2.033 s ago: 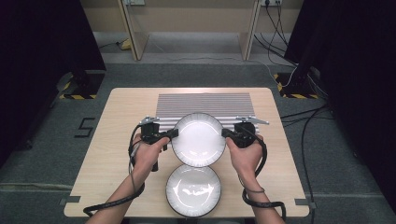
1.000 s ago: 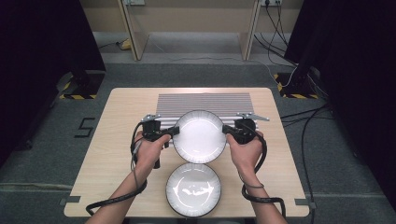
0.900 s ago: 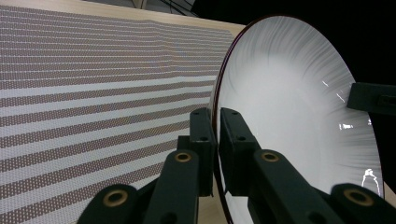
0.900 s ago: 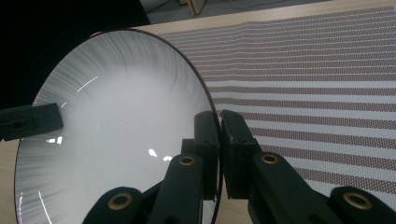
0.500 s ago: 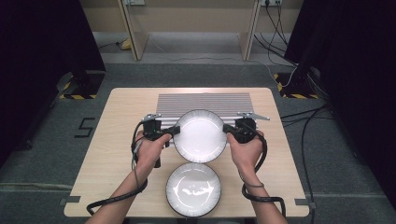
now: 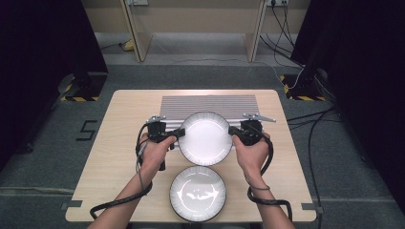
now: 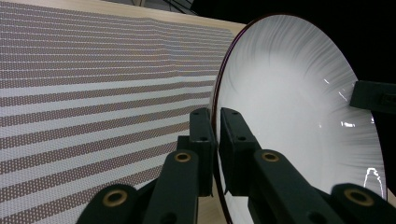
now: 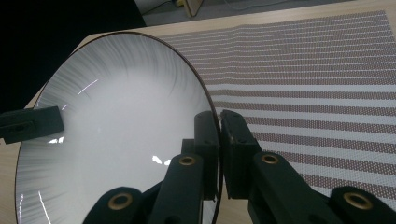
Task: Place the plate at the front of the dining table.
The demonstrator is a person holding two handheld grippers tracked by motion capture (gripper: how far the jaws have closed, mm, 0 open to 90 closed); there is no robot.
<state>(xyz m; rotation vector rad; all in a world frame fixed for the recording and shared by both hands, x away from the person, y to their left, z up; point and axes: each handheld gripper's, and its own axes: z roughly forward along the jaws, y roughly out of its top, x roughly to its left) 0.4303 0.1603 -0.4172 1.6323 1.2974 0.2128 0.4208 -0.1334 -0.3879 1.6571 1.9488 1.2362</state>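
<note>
A white plate [image 6: 206, 138] with a dark rim is held up between both grippers over the front edge of a striped placemat [image 6: 208, 106]. My left gripper [image 6: 180, 133] is shut on the plate's left rim [image 7: 215, 116]. On the opposite rim [image 8: 212, 116], my right gripper [image 6: 232, 132] is shut too. In the left gripper view the plate [image 7: 299, 121] stands on edge with the placemat [image 7: 93, 93] behind it. The right gripper view looks over the plate [image 8: 116, 130] toward the placemat [image 8: 317, 74]. A second white plate [image 6: 197, 192] lies flat on the table near the front edge.
The wooden table [image 6: 119, 143] has bare room at its left and right sides. Cables [image 6: 114, 205] trail from both grippers over the front edge. Dark curtains and yellow-black striped stand feet [image 6: 79, 98] flank the table; more cables [image 6: 315, 124] lie on the floor at the right.
The held plate and both hands have drifted slightly away from the person, toward the placemat, over the two seconds. Both grips are unchanged.
</note>
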